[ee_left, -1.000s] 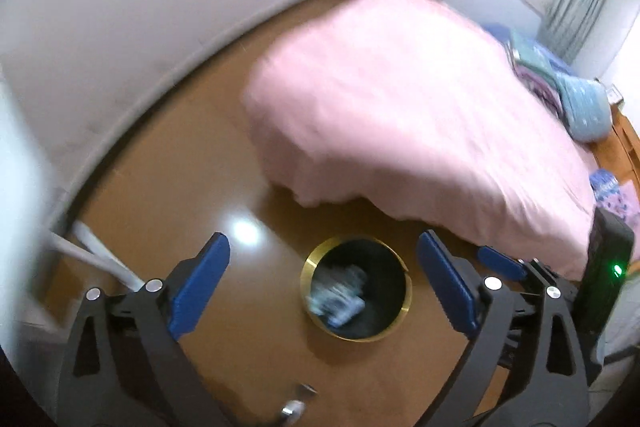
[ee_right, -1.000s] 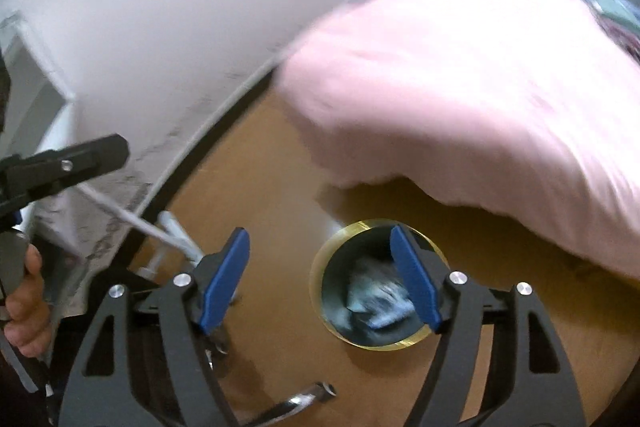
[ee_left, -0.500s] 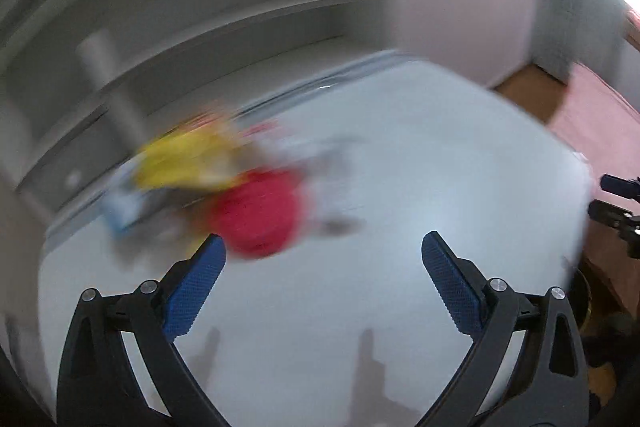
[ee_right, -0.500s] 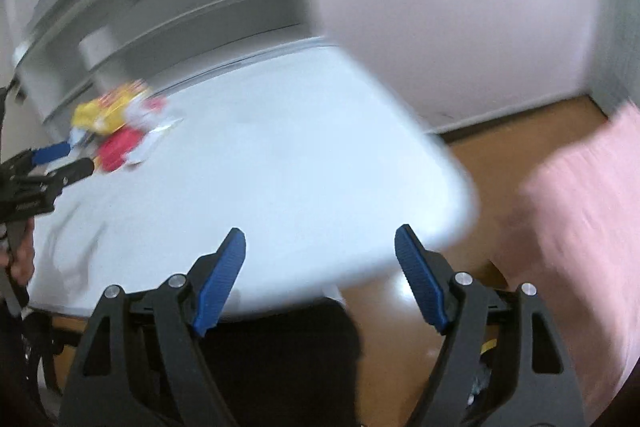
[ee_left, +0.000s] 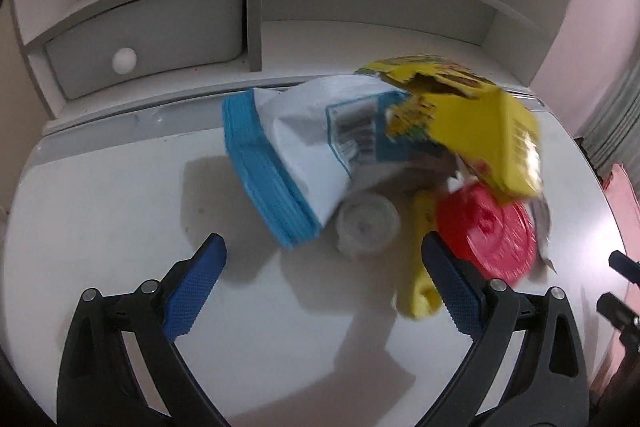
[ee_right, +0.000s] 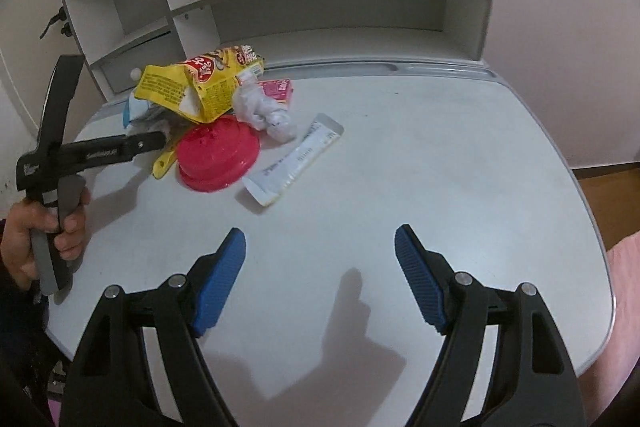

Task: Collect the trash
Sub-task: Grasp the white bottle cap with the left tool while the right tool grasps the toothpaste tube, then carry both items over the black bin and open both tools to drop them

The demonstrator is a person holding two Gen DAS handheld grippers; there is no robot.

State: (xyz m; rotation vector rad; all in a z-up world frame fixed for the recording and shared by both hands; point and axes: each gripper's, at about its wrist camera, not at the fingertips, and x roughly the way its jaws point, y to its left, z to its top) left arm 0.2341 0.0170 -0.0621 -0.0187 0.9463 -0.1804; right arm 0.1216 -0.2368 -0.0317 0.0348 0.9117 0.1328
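Observation:
A heap of trash lies on the white desk. It holds a yellow snack bag, a red round lid, a crumpled white tissue, a pink packet and a white stick wrapper. From the left wrist view the heap shows a blue and white bag, the yellow bag, a clear cup, a yellow piece and the red lid. My left gripper is open just short of the cup. My right gripper is open and empty over bare desk.
A white shelf unit with a knobbed drawer backs the desk. A hand holds the left gripper, one of whose fingers reaches beside the red lid. Wood floor and pink bedding lie to the right.
Both views swung away from the gold-rimmed bin and the pink bed to the desk. The left gripper has closed in on the trash heap; both stayed open.

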